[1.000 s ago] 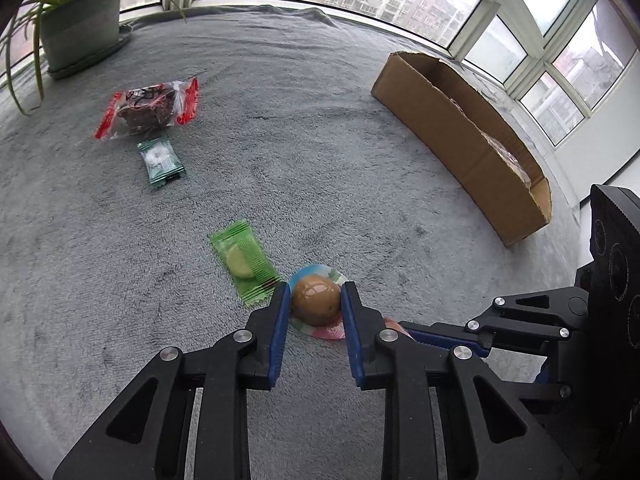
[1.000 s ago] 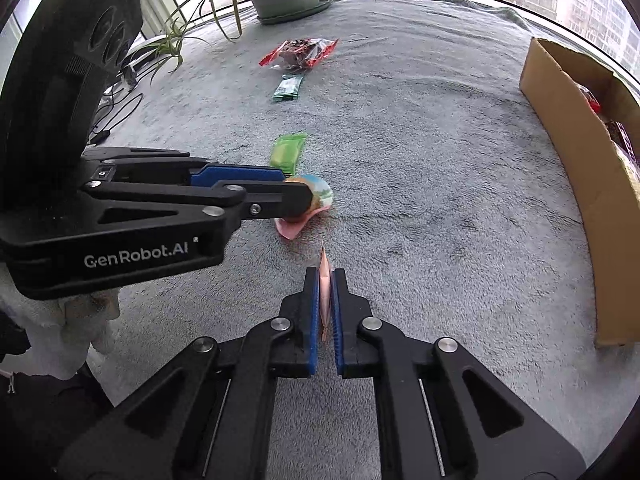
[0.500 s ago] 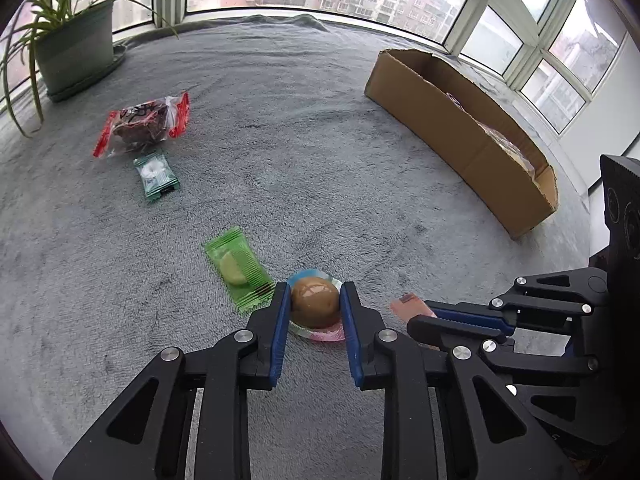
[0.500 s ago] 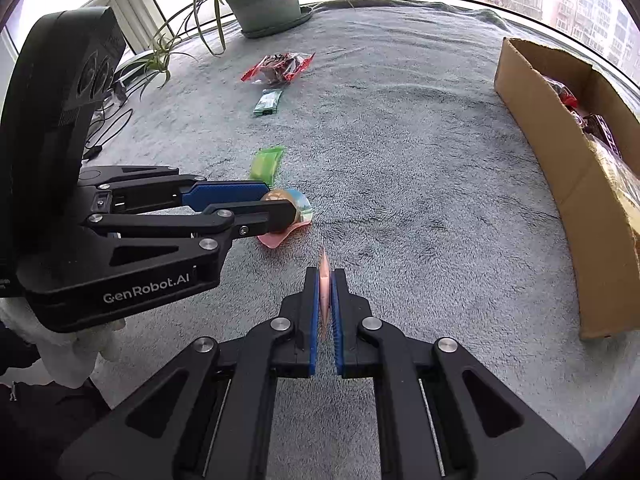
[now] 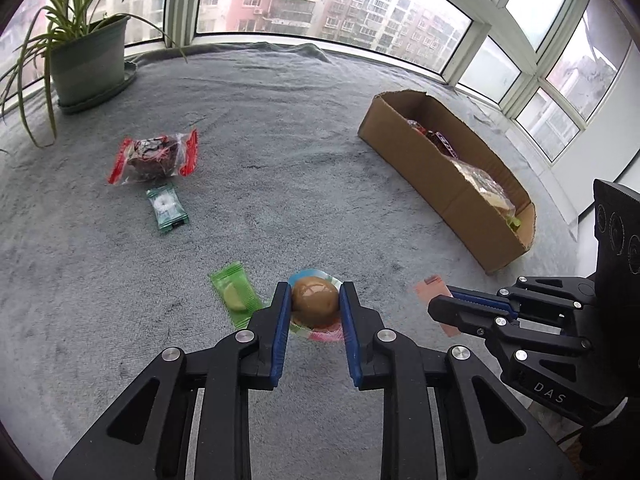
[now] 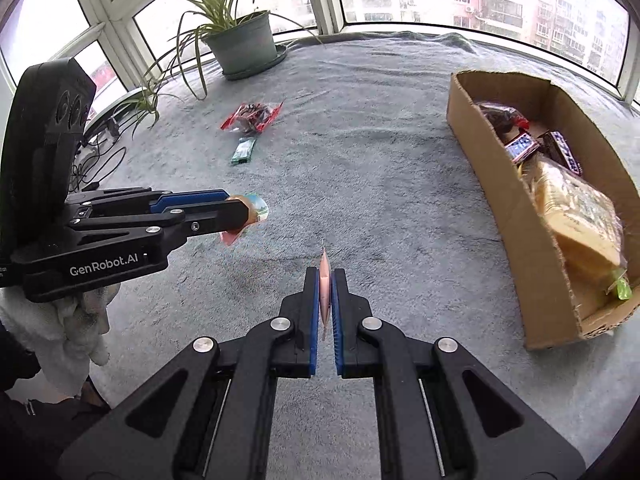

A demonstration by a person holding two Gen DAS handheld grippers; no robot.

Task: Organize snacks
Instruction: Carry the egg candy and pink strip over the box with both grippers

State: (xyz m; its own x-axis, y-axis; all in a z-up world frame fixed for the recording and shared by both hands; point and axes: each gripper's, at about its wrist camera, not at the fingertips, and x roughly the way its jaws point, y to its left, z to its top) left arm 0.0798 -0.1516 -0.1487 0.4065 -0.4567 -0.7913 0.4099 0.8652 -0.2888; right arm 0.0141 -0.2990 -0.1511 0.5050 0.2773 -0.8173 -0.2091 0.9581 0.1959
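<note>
My left gripper is shut on a round brown snack in a colourful wrapper, held above the grey cloth; the same snack shows at its tips in the right wrist view. My right gripper is shut on a thin pink packet, seen edge-on, and the packet sticks out of its jaws in the left wrist view. A cardboard box holding several snacks lies to the right. On the cloth lie a light green packet, a dark green packet and a red-ended bag.
A potted plant stands at the far edge by the windows. Cables lie beyond the cloth's left edge. A white-gloved hand holds the left gripper. Open grey cloth stretches between the loose snacks and the box.
Both grippers have lifted with their snacks, the right one more. The box's inside has come into view. The pink packet now hangs off the cloth.
</note>
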